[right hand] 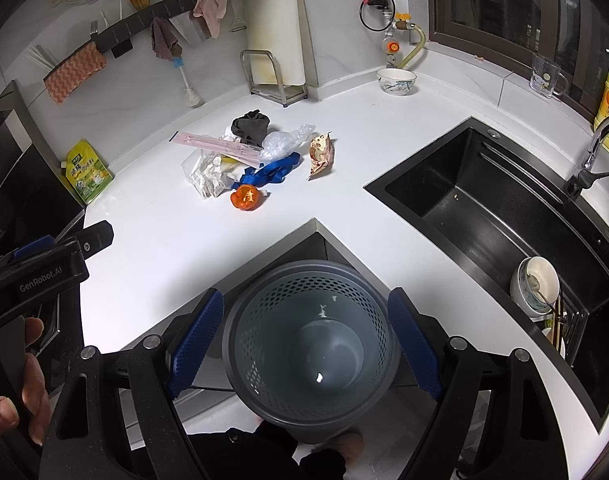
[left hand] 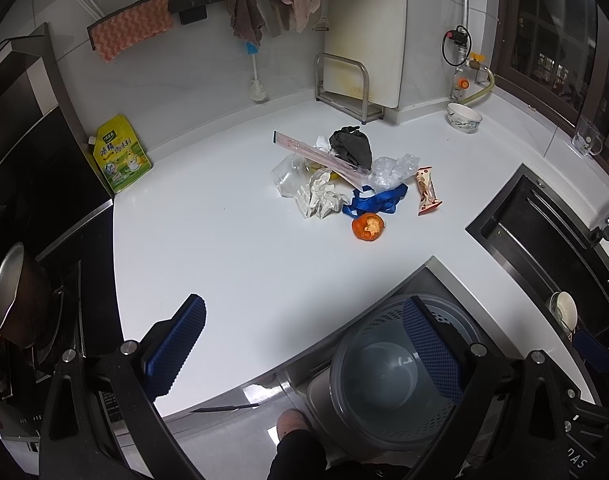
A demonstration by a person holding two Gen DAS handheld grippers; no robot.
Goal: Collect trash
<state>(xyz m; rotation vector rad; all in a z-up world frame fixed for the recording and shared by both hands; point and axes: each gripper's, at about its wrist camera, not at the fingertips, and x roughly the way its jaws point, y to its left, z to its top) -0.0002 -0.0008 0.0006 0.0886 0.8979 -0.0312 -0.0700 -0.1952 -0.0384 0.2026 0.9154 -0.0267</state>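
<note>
A trash pile lies mid-counter: orange peel (left hand: 367,227) (right hand: 244,197), blue ribbon (left hand: 376,199) (right hand: 271,171), crumpled paper (left hand: 319,198) (right hand: 210,181), clear plastic (left hand: 393,171) (right hand: 282,142), a dark cloth (left hand: 351,145) (right hand: 251,126), a pink strip (left hand: 316,154) (right hand: 216,145) and a snack wrapper (left hand: 426,191) (right hand: 321,154). A grey perforated bin (left hand: 392,372) (right hand: 310,344) stands on the floor below the counter corner. My left gripper (left hand: 304,352) is open and empty above the counter edge. My right gripper (right hand: 304,344) is open and empty, above the bin.
A black sink (right hand: 500,216) (left hand: 544,240) lies to the right with dishes (right hand: 534,286) at its near end. A yellow pouch (left hand: 120,156) (right hand: 87,174) leans at the left by the stove. A bowl (right hand: 396,80), a glass mug (right hand: 546,76) and a cutting-board rack (left hand: 344,92) stand at the back.
</note>
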